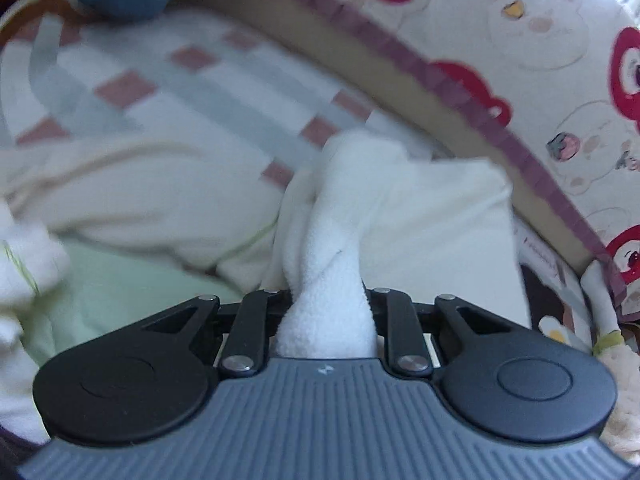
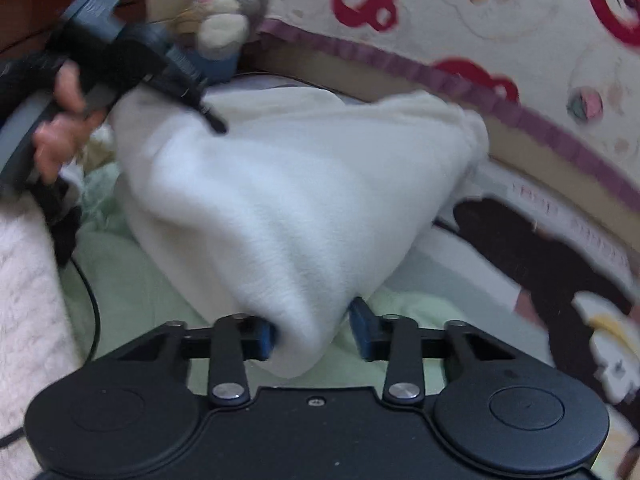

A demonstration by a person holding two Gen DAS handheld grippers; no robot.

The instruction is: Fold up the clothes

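The biggest thing in view is the bed, its checked sheet point(image 1: 168, 92) of grey bands and pink squares running under everything, and I'll place the rest against that sheet. Along the sheet's far edge rises a cream cushion printed with red bears point(image 1: 540, 40), trimmed in purple; at the sheet's far left corner sits a stuffed toy point(image 2: 224, 12), blurred. Nearer than the sheet lies pale green bedding point(image 2: 132, 280). The task's thing, a white fleece garment point(image 2: 288, 184), hangs bunched above the sheet and the green bedding, stretched between the two tools. The left gripper point(image 1: 330, 300) has its fingers clamped tight on a twisted rope of the fleece, which fills the gap right down to the body of the tool. In the right wrist view a hand point(image 2: 60, 120) grips that same tool at the garment's upper left corner. The right gripper point(image 2: 316, 332) has a fat corner of fleece between its blue pads point(image 2: 266, 338); the left pad touches the cloth, while the other pad seems to stand a little off it (motion blur makes this hard to settle), so I cannot tell whether it truly pinches. I judge this to be the pick-up-and-spread step: two corners taken, no fold made. The next move calls for a firm right-hand grip, then drawing the hands apart to untwist the cloth and lay it flat on the sheet
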